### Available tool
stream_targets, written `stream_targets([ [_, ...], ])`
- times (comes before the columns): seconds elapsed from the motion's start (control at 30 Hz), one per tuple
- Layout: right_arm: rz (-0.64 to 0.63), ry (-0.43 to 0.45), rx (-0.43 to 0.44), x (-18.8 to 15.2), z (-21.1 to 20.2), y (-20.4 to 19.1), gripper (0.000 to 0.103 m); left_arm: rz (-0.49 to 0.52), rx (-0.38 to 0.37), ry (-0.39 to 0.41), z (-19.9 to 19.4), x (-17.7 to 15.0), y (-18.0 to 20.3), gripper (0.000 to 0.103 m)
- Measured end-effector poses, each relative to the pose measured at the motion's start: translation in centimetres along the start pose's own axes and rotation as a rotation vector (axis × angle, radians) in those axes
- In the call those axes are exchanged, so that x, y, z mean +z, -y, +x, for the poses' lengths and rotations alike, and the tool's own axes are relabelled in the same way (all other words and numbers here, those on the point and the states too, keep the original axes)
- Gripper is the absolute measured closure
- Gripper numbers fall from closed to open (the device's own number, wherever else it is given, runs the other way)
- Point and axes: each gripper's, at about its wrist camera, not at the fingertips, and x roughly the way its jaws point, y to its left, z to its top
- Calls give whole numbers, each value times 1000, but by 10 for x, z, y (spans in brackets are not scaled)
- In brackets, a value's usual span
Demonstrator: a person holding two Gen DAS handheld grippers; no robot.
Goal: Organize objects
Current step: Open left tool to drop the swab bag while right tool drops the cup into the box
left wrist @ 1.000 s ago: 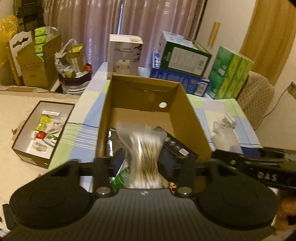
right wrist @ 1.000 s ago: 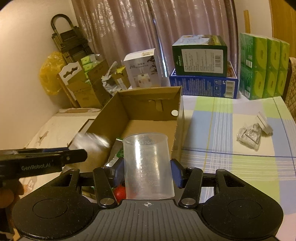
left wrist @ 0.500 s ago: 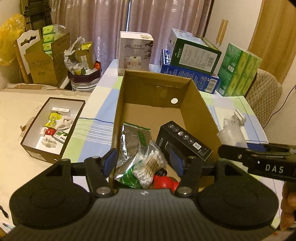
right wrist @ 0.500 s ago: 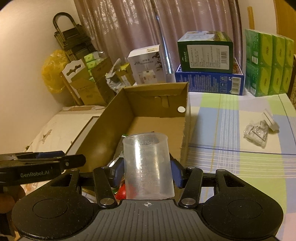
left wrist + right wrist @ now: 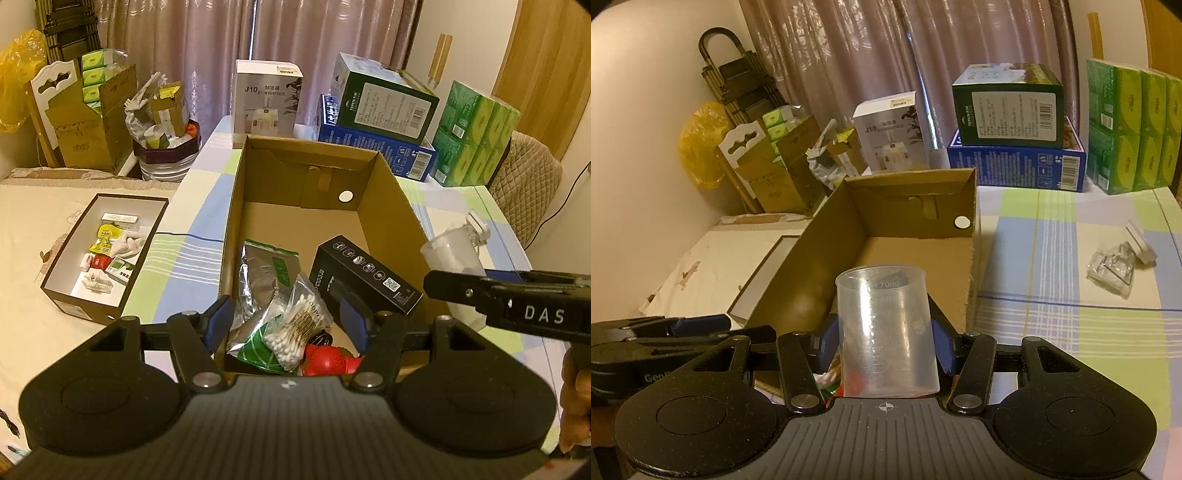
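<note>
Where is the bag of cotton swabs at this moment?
In the left wrist view, the bag of cotton swabs lies inside the cardboard box, near end, between the silver pouch and the black box.

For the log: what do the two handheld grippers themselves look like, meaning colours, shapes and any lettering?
Both are matte black. The left gripper and right gripper each have a ribbed base flanked by two round discs, silver pivot screws and blue finger pads. Seen side-on, the right one bears white "DAS" lettering, the left a partly visible "Gen". No cables or sleeves show.
</note>
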Motion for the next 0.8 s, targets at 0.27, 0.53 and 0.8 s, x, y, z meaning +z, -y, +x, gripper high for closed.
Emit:
stream_targets([
  [0.27, 67, 26, 98, 11, 13, 2, 28, 8, 24, -1, 0, -1, -8, 37],
  [0.53, 95, 48, 47, 3, -2, 16, 27, -3, 30, 3, -3, -5, -9, 34],
  [0.8, 119, 35, 1, -16, -31, 29, 27, -18, 24, -1, -16, -16, 2, 27],
])
